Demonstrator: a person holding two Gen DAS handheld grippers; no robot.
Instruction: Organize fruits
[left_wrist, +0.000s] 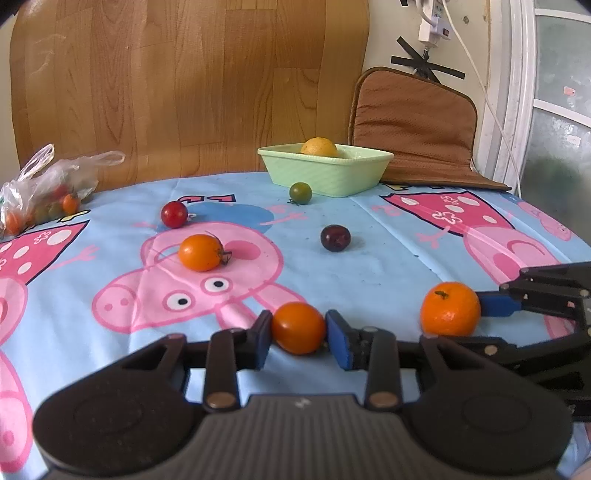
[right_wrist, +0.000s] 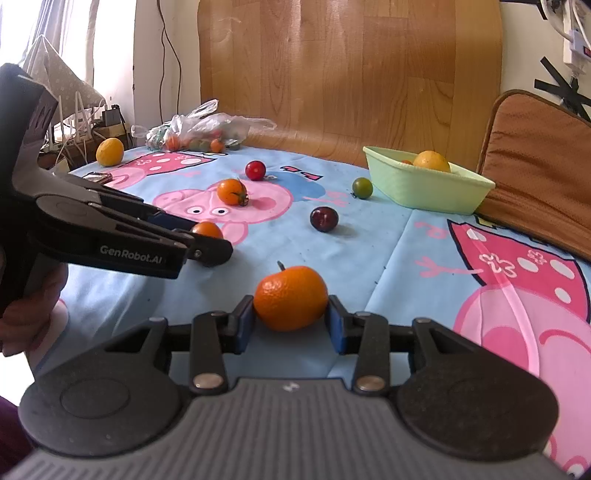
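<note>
Left gripper (left_wrist: 299, 334) is clamped on a small orange tomato (left_wrist: 298, 328), both blue pads pressed to its sides, the fruit low on the cartoon tablecloth (left_wrist: 369, 258). Right gripper (right_wrist: 290, 325) is closed around a mandarin (right_wrist: 290, 297), pads touching either flank, stem up; it sits just right of the left tongs. Beyond the left tongs, to the left, lies a larger orange tomato (left_wrist: 200, 252); a red tomato (left_wrist: 174, 214) lies farther back. Ahead and slightly right rests a dark purple fruit (left_wrist: 335, 238), then a green tomato (left_wrist: 300, 192) just before the pale green dish (left_wrist: 325, 177), which holds a yellow-orange fruit (left_wrist: 319, 147). Far left, a plastic bag (left_wrist: 44, 184) of mixed tomatoes.
</note>
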